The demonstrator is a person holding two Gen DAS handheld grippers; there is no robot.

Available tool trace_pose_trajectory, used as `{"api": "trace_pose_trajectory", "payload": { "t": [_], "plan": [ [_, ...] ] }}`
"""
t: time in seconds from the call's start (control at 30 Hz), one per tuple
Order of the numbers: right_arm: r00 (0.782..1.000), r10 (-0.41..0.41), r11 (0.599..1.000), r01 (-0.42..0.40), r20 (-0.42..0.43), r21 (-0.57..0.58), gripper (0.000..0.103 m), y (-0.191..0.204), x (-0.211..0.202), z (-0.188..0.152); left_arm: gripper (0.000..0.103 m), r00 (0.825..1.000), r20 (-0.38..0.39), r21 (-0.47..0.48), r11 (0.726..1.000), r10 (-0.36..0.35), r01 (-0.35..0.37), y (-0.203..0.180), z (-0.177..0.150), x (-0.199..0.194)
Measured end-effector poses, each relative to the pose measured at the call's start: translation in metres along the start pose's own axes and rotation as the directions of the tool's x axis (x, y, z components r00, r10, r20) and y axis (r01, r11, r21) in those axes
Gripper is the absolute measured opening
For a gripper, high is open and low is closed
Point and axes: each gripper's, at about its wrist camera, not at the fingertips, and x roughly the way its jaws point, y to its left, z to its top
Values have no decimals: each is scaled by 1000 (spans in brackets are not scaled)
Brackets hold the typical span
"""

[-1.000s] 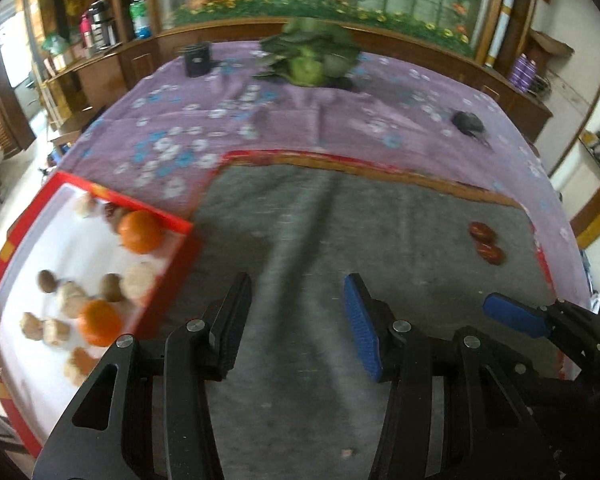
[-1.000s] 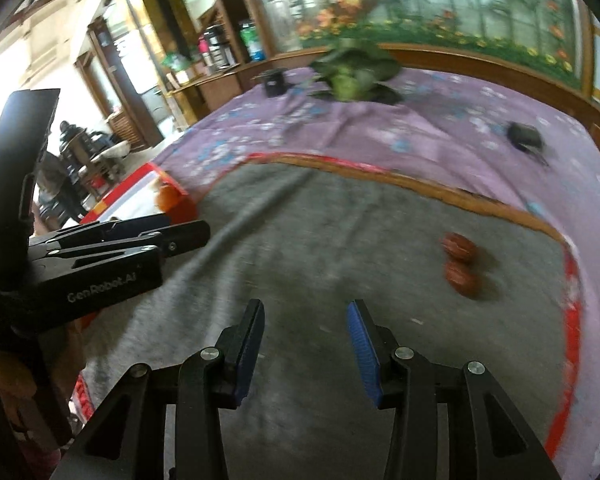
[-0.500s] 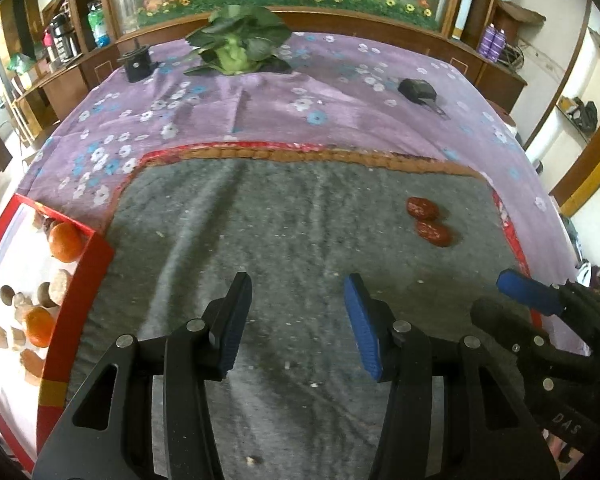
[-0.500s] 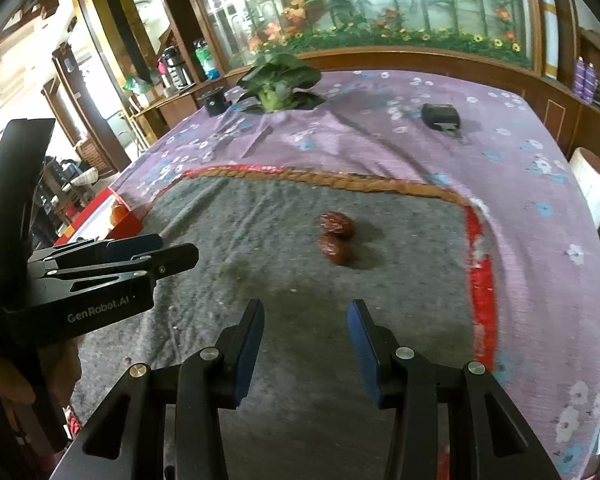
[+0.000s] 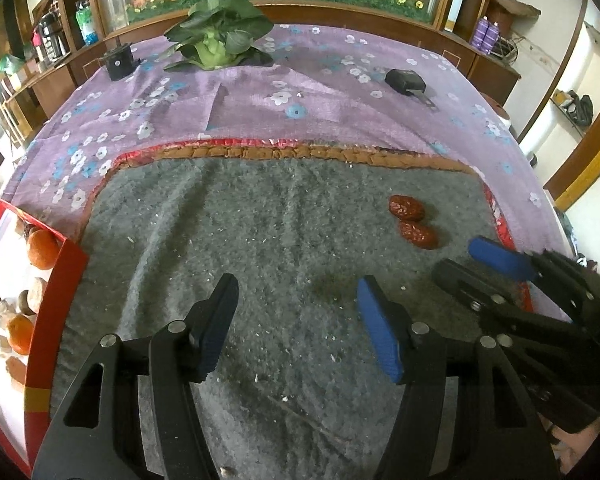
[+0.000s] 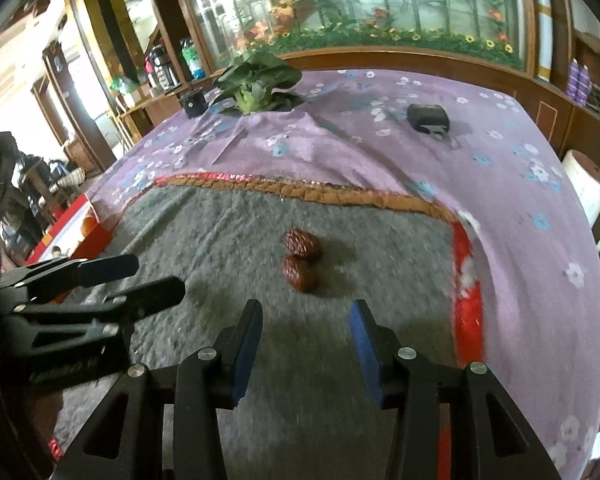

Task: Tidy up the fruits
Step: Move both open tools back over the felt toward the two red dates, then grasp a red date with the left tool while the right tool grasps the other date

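my right tool point(image 6: 304, 340) gapes wide, empty; i should straddle the nearer date point(image 6: 299, 273) squarely, clear of its neighbour point(image 6: 302, 243).

- Two dates point(image 5: 406, 207) on the grey mat point(image 5: 260, 240)
- Two oranges point(image 5: 42, 244) in the red tray point(image 5: 70, 268)
- Two claws point(image 5: 296, 312), both empty
- One cabbage point(image 5: 212, 42)
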Motion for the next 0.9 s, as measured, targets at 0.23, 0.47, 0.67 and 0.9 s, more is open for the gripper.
{"api": "trace_pose_trajectory", "payload": {
  "t": [0.23,0.47,0.67,0.9],
  "plan": [
    [999,4,998,-6,-35,-66,44,-2,22,15,62,1000,-7,-30,1000,7,-7,14,4,6],
    [975,214,974,-217,-53,-65,44,11,7,7,62,1000,-1,-50,999,20,-20,25,5,2],
    [989,146,989,-146,-19,-1,44,-14,-15,-4,62,999,-3,-2,999,-43,43,6,5,1],
    [992,124,989,-121,-31,83,44,-43,-13,-15,62,994,-9,114,988,-108,109,-27,4,7]
  ]
}}
